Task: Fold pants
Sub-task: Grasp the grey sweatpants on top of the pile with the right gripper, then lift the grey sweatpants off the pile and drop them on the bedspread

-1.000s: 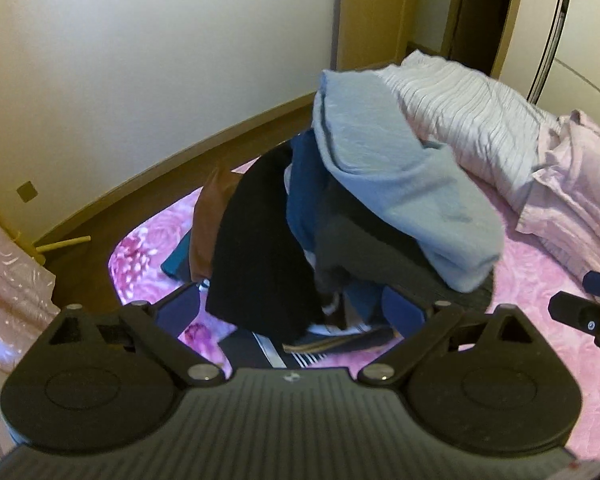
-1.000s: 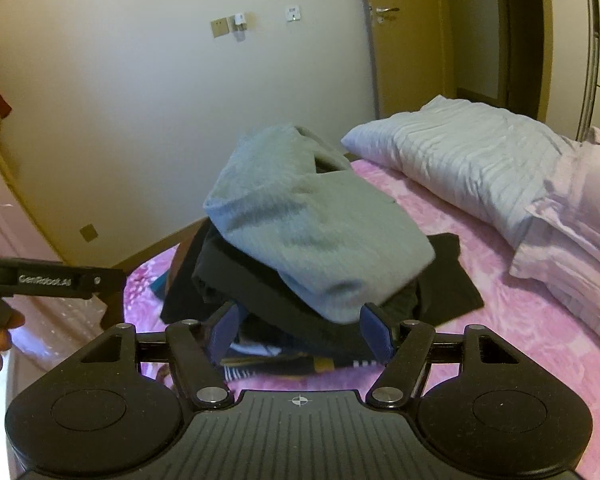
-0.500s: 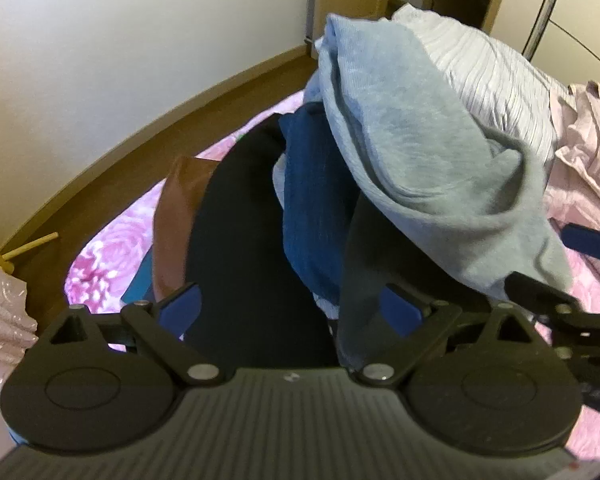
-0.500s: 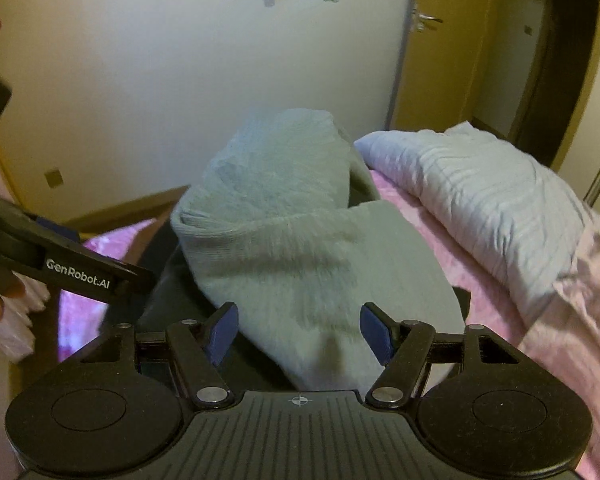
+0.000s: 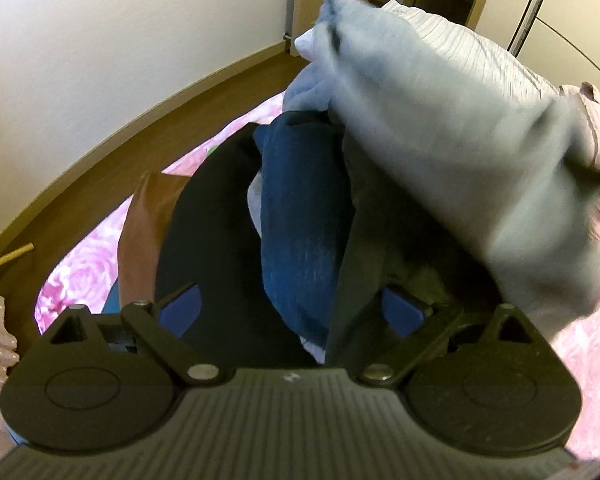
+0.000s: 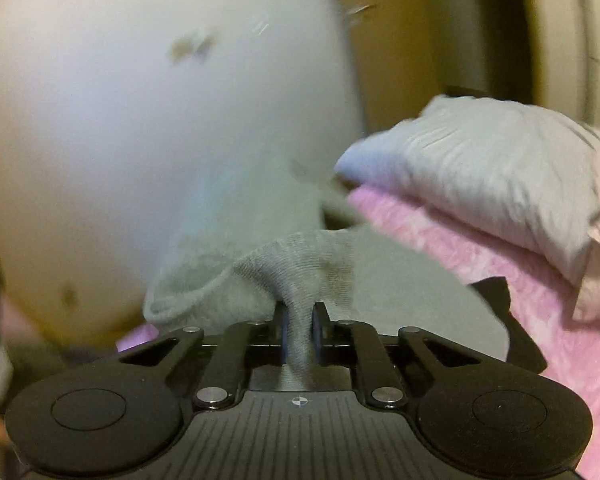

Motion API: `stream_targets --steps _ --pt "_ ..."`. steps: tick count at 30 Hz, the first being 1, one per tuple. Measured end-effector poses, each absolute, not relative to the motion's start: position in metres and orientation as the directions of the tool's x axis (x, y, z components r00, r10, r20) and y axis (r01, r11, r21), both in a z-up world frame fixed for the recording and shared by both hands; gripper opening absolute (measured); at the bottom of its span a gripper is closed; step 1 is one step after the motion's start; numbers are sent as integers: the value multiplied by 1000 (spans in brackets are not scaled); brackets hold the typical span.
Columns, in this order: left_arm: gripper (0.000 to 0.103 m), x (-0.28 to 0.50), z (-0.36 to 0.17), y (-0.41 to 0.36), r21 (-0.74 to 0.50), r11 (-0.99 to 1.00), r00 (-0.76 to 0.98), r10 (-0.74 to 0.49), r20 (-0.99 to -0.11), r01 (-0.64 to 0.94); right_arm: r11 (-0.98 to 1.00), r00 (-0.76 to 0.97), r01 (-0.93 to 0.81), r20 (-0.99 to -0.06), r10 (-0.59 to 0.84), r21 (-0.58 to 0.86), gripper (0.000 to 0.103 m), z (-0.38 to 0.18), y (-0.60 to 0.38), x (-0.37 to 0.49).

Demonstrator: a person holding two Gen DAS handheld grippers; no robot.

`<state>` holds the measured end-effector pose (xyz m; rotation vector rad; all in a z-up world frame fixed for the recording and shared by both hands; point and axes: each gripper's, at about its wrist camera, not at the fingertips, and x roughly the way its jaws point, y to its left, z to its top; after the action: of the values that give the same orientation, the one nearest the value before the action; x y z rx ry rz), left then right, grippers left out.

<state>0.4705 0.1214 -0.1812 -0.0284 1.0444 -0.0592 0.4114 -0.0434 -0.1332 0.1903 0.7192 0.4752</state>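
The grey pants (image 6: 300, 276) lie on top of a heap of clothes on a pink flowered bedspread (image 6: 540, 320), and a bunched fold of their knit fabric runs straight down between the blue pads of the right gripper (image 6: 300, 332). Its jaws are closing and already pinch that fold tightly, the cloth squeezed into a narrow rope between them.

The right wrist view shows this pinch sharply, while everything behind it is smeared by motion: a pale wall, a yellowish door, a grey ribbed pillow (image 6: 480, 168) lying on the bedspread to the right. It shows almost none of the heap beneath the pants.

The left wrist view shows that heap. Under the grey pants (image 5: 440, 128), which slope from upper middle down to the right and look blurred, hang a dark blue garment (image 5: 304, 220), a black garment (image 5: 212, 232) to its left, a brown one (image 5: 140, 224) further left, and a dark grey piece (image 5: 364, 248) on the right. Wooden floor (image 5: 100, 160) curves round the bed's edge. The pinch itself is out of sight here.

The left gripper (image 5: 292, 310) points steeply down at the heap with its jaws wide apart; the black and blue garments lie between and beyond the blue pads (image 5: 180, 308), and no pad presses on cloth. The right gripper is tilted more gently downward across the bed.
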Motion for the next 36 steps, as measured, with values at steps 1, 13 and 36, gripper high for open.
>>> stream_targets --steps 1,13,36 --pt "96 472 -182 120 -42 998 498 -54 -865 35 871 683 -312 -548 483 379 7 -123 -56 415" --pt "96 469 -182 114 21 1000 516 9 -857 17 814 940 -226 -100 327 535 5 21 -161 405" --pt "86 390 -126 40 159 972 622 17 -783 174 984 988 148 -70 -141 102 54 132 -260 149"
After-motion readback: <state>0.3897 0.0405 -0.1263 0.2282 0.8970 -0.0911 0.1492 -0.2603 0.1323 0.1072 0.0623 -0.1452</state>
